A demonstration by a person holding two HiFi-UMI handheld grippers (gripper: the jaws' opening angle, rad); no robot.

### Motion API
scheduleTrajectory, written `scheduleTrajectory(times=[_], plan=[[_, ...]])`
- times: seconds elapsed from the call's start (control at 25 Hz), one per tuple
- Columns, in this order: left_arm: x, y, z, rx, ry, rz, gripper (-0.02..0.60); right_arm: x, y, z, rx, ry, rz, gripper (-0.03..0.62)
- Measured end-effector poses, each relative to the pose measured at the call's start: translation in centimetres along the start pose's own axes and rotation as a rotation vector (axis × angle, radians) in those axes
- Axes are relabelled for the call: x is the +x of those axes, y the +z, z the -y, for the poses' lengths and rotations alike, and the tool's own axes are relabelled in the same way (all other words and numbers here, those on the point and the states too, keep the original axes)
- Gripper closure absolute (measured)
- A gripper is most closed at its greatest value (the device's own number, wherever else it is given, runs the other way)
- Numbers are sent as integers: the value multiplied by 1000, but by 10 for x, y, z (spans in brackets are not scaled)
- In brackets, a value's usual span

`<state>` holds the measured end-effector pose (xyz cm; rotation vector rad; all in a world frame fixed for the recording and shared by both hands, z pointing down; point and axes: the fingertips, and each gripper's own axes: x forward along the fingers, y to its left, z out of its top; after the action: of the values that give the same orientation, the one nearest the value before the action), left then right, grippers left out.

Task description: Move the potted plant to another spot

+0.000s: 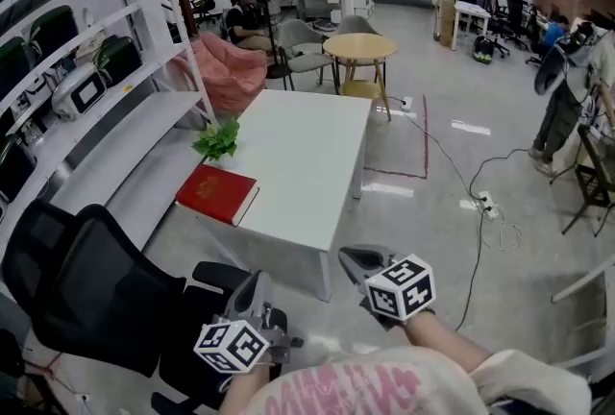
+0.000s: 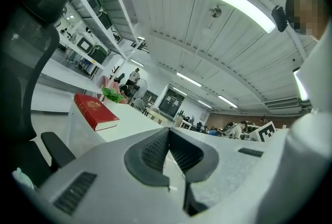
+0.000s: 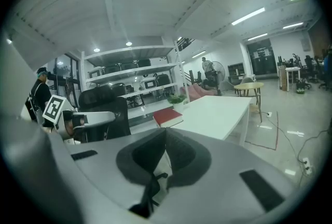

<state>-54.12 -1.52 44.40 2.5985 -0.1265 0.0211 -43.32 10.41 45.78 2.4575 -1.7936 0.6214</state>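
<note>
Potted plant (image 1: 217, 139) and red book (image 1: 217, 193) on table (image 1: 317, 163)

Potted plant (image 1: 217, 138), left tabletop edge: leaves were green. Book (image 1: 217, 193), near-left corner: cover was red, emblem gold. Table (image 1: 317, 163): white. Chair (image 1: 96, 293): black. Left gripper (image 1: 258, 282), right gripper (image 1: 354, 258): bodies were grey, cubes carried black-and-white square markers.

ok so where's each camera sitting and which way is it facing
Head view: on the person's head, looking forward and steeply down at the white table; the left gripper, right gripper and a sleeve show at the bottom.
Left gripper view: on the left gripper, looking along its shut jaws towards the red book and potted plant.
Right gripper view: on the right gripper, looking along its shut jaws across the same table.
Shared: both gripper views show the red book and potted plant.
</note>
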Motion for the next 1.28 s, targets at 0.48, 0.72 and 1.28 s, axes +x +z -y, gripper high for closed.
scheduleTrajectory(times=[0.48,0.72,1.28], plan=[[44,34,-41,30,-35,19,579,59,26,20,-16,-28,28,588],[49,31,-63,-6,-2,6,580,78,24,23,-24,-22,4,588],[109,43,-91,-5,36,35,580,145,42,73,-11,46,-31,588]])
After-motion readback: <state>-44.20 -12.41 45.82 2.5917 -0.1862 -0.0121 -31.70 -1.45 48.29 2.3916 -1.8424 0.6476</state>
